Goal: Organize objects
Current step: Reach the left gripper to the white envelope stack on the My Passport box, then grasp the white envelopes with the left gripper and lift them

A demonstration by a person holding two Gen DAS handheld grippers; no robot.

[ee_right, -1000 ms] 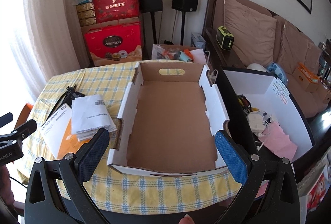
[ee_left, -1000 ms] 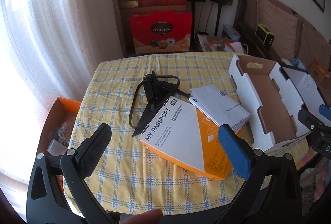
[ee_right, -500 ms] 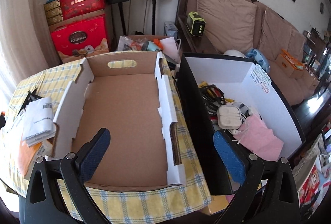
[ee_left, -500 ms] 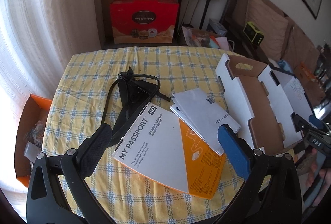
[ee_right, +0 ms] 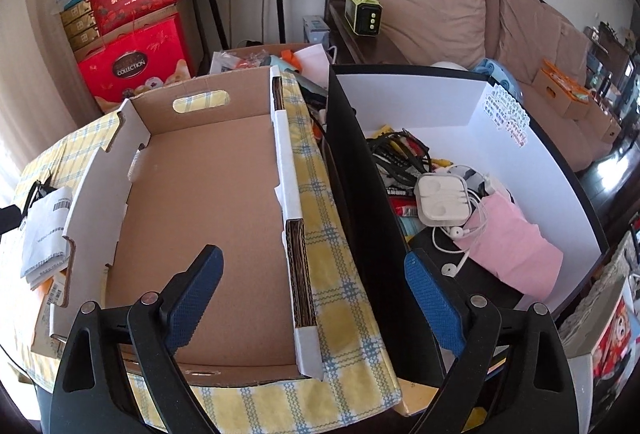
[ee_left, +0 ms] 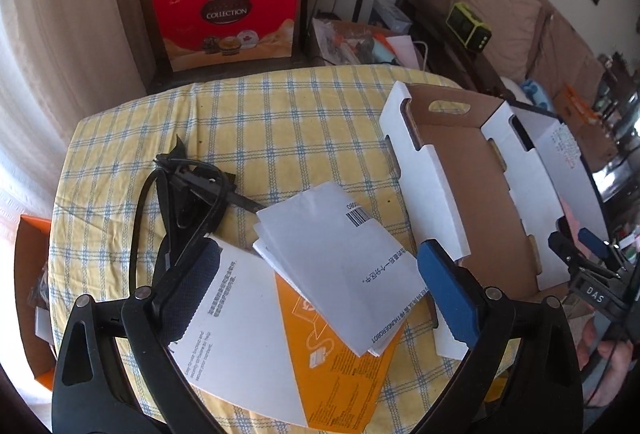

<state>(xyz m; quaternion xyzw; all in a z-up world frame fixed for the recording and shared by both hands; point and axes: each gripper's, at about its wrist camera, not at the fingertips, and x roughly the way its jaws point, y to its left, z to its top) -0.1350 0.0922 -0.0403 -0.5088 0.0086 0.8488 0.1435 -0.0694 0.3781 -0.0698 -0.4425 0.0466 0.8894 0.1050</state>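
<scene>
My left gripper (ee_left: 320, 286) is open and empty, low over a folded white paper stack (ee_left: 340, 266) that lies on an orange and white "My Passport" box (ee_left: 280, 354). A black cable bundle (ee_left: 188, 189) lies just beyond them. An empty cardboard tray (ee_left: 472, 169) stands to the right; it fills the right wrist view (ee_right: 208, 218). My right gripper (ee_right: 316, 294) is open and empty, above the tray's right wall and the black-sided white bin (ee_right: 532, 161) that holds cables, an earphone case (ee_right: 442, 199) and a pink pouch (ee_right: 516, 258).
The table has a yellow checked cloth (ee_left: 260, 113). An orange box (ee_left: 32, 274) sits below its left edge. Red gift bags (ee_left: 228, 17), speakers on stands and a sofa (ee_right: 460, 5) are behind. My right gripper shows at the right edge of the left wrist view (ee_left: 592, 270).
My left gripper has moved forward and down over the papers and box. My right gripper has swung right, from over the tray's middle to its right wall and the white bin.
</scene>
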